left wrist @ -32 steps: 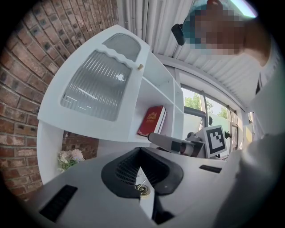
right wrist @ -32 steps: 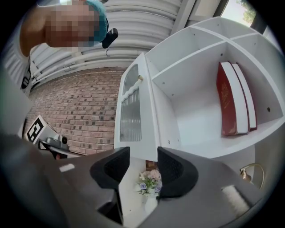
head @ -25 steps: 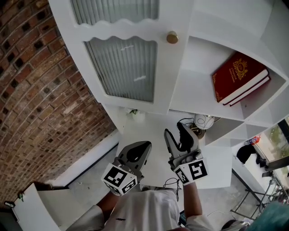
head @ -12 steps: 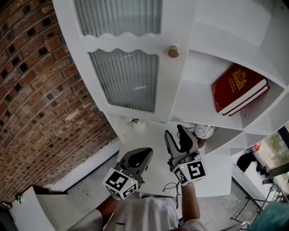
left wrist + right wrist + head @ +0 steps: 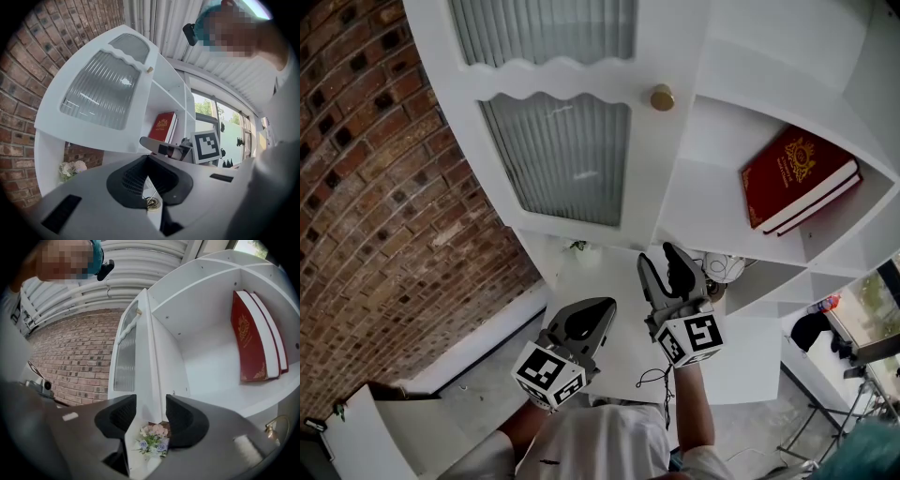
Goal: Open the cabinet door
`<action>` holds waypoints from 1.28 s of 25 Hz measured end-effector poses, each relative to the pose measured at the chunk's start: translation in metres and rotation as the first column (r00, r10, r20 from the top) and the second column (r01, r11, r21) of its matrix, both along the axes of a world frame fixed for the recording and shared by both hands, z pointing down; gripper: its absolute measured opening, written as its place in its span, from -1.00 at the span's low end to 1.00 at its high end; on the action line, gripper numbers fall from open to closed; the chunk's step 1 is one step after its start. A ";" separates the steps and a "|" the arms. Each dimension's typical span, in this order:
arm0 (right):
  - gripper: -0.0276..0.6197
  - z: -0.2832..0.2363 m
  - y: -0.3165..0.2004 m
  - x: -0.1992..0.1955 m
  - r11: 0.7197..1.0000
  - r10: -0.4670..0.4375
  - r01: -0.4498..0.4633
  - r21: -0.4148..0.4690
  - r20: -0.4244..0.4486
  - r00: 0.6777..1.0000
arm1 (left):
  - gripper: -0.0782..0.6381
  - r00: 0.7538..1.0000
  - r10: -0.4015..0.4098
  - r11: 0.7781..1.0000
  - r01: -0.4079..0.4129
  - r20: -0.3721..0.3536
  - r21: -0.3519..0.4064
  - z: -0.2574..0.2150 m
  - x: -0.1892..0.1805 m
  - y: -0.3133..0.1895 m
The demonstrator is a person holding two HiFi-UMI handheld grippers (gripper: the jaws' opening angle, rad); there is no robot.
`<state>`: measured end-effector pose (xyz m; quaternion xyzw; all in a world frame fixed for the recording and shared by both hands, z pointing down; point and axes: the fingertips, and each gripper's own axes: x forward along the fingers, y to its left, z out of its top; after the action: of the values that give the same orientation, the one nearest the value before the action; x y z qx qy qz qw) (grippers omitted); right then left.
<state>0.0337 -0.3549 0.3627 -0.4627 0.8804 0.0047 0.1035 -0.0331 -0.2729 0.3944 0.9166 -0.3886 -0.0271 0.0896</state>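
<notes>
The white cabinet door has ribbed glass panes and a brass knob at its right edge. To its right an open shelf holds a red book. Both grippers hang below the cabinet, apart from door and knob. My left gripper is shut with nothing in it; its pads meet in the left gripper view. My right gripper is open and empty, well below the knob. In the right gripper view the open gripper points at the door's edge, with the knob far up.
A brick wall runs along the left. Below the cabinet is a white table with a small flower bunch, a cable and a round white object. A white panel lies at the lower left.
My right gripper has risen slightly toward the cabinet. The left gripper has barely moved. The door and book look the same.
</notes>
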 end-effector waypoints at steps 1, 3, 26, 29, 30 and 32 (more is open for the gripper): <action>-0.32 0.001 -0.002 0.000 1.000 0.000 0.000 -0.004 0.002 1.000 | -0.76 1.000 -0.002 1.000 0.002 -0.002 -0.003 0.001 0.000 -0.001; -0.31 0.004 -0.006 -0.002 1.000 -0.002 0.002 -0.013 0.006 1.000 | -0.76 1.000 -0.003 1.000 0.003 -0.003 -0.005 0.001 0.000 -0.003; -0.30 0.007 -0.034 -0.017 0.999 -0.020 0.019 -0.025 -0.011 1.000 | -0.76 1.000 -0.015 1.000 0.014 -0.005 -0.026 0.006 -0.005 -0.014; -0.31 0.008 -0.033 -0.017 1.000 -0.007 0.007 -0.022 -0.006 1.000 | -0.76 1.000 -0.012 0.999 0.012 -0.006 -0.031 0.008 -0.006 -0.014; -0.31 0.008 -0.033 -0.017 1.000 -0.005 0.005 -0.023 -0.007 1.000 | -0.76 1.000 -0.010 0.999 0.010 -0.005 -0.032 0.009 -0.006 -0.014; -0.31 0.008 -0.033 -0.017 1.000 0.001 -0.001 -0.027 -0.014 1.000 | -0.76 1.000 -0.012 0.999 0.011 -0.008 -0.036 0.011 -0.006 -0.012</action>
<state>0.0171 -0.3880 0.3710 -0.4646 0.8808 -0.0042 0.0911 -0.0389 -0.2845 0.4051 0.9125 -0.3940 -0.0242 0.1076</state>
